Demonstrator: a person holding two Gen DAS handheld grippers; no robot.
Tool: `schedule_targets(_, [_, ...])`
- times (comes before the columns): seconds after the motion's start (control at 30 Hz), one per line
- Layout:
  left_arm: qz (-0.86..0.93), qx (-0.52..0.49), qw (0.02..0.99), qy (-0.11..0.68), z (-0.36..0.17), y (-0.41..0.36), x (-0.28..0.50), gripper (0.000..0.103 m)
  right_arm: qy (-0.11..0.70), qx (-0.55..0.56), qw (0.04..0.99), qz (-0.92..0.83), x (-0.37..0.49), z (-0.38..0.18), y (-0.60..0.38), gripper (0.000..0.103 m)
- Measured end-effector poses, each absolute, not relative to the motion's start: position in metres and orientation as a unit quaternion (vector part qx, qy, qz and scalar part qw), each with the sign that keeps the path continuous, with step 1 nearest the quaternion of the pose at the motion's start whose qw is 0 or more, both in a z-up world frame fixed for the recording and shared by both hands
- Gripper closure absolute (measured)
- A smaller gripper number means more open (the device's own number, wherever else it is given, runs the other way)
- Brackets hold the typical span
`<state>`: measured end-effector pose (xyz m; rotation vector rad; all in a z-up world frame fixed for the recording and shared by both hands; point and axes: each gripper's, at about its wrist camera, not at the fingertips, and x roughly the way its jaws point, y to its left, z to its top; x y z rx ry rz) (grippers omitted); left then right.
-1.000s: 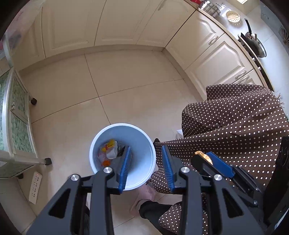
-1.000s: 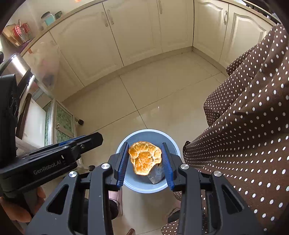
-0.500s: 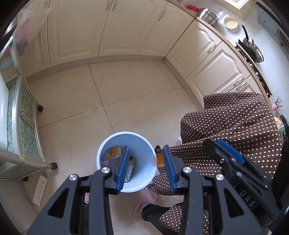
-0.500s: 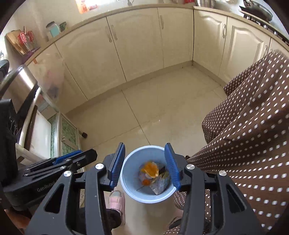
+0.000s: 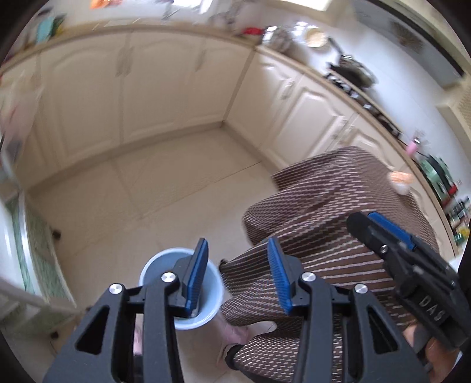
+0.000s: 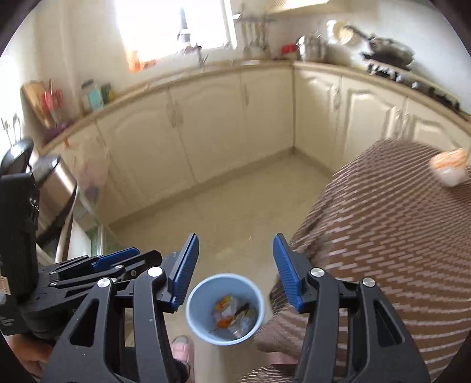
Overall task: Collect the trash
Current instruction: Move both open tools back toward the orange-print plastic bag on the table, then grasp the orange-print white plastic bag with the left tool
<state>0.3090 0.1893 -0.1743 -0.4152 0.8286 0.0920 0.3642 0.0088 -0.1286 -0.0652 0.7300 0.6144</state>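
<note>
Cream cabinet doors (image 6: pixel 223 129) wrap around two sides of a pale tiled floor (image 6: pixel 235 206), with a cluttered worktop above them and a bright window (image 6: pixel 173 26) that only the right wrist view takes in. Both views are smeared by motion. On the floor stands a light blue bin (image 6: pixel 192 306) just beside the hanging edge of a brown tablecloth (image 6: pixel 382 235) with pale dots. The right gripper (image 6: pixel 235 271) points steeply down above the bin, its blue pads set wide apart with nothing between them; its jaws have just been opening. Through that gap the bin's inside shows, holding orange peel and crumpled wrappers (image 6: pixel 232 313). The left gripper (image 5: pixel 238 274) is likewise tilted down with its jaws parted and empty, and they too have just been opening; from its view the left finger (image 5: pixel 195 274) covers most of the bin (image 5: pixel 150 268), so the contents cannot be seen there. Each view catches the other gripper at its edge. More orange scraps (image 6: pixel 449 165) lie on the tablecloth, well apart from both grippers, at the far right. A pink slipper (image 6: pixel 182 347) shows on the floor just beside the bin.
</note>
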Motion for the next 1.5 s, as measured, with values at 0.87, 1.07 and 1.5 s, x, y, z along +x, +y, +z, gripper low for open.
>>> schedule_targets(0.87, [-0.201, 0.098, 0.919, 0.324, -0.117, -0.145, 0.525, 0.035, 0.339, 0.062, 0.937, 0.051, 0.480, -0.106, -0.310, 0.043])
schedule_targets(1.07, [-0.169, 0.152, 0.909, 0.350, -0.138, -0.171, 0.571, 0.034, 0.339, 0.076, 0.937, 0.047, 0.496, -0.108, -0.327, 0.042])
schedule_targets(1.5, [-0.162, 0.099, 0.901, 0.391, -0.138, -0.136, 0.573, 0.071, 0.343, 0.070, 0.933, 0.080, 0.482, -0.109, -0.296, 0.042])
